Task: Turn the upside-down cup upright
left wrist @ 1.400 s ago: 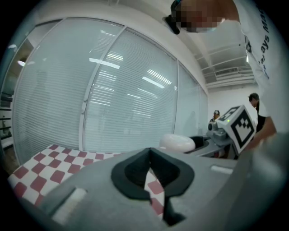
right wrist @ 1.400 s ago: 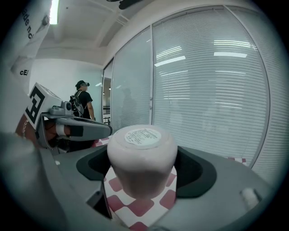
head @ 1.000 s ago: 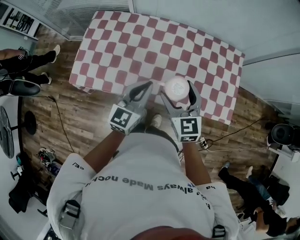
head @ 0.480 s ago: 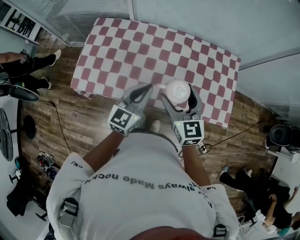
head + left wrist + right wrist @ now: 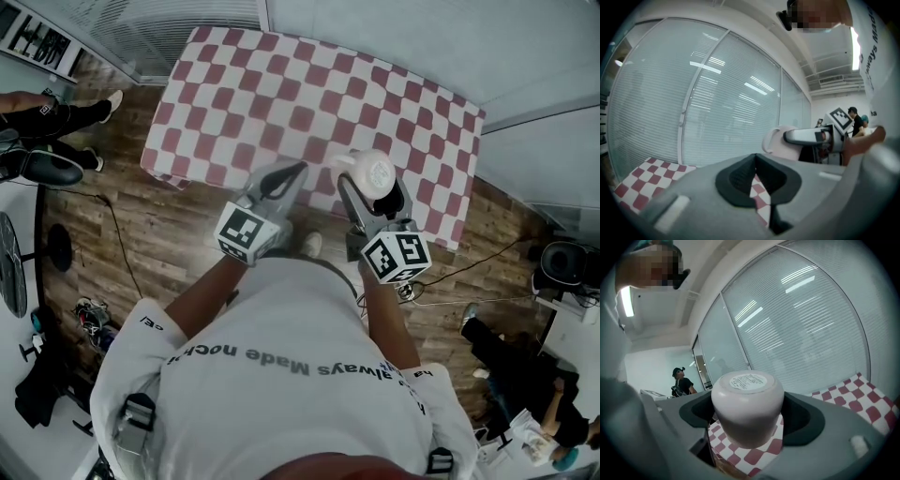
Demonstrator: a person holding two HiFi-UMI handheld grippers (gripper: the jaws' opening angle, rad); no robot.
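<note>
The cup (image 5: 747, 404) is a pale pinkish-white mug, glossy like glazed ceramic, with a rounded body and soft shoulders. It's bottom-up in the right gripper view. From the head view it looks tipped over at an angle, with the loop handle (image 5: 347, 161) poking out sideways. It's up in the air over the near edge of the table (image 5: 234, 84), not sitting on the cloth as far as I can tell.

The right gripper (image 5: 373, 180) has its jaws clamped on the mug's sides, dark ribbed pads (image 5: 802, 420) pressed against the glaze. The left gripper (image 5: 292, 173) hangs over that same near edge of the table, closer to the middle of it. Its jaws are closed together with nothing in them.

There's a round white sticker (image 5: 749, 381) on the mug's base with a few lines of tiny print, way too small to read. The person's white shirt (image 5: 281, 375) has dark lettering across the back, and I can make out "always Made" in it. Each gripper carries a cube (image 5: 396, 255) with black-and-white square markers.

The tablecloth is a red-and-white checkerboard and hangs over the table's edge. The gripper bodies are matte grey plastic.
</note>
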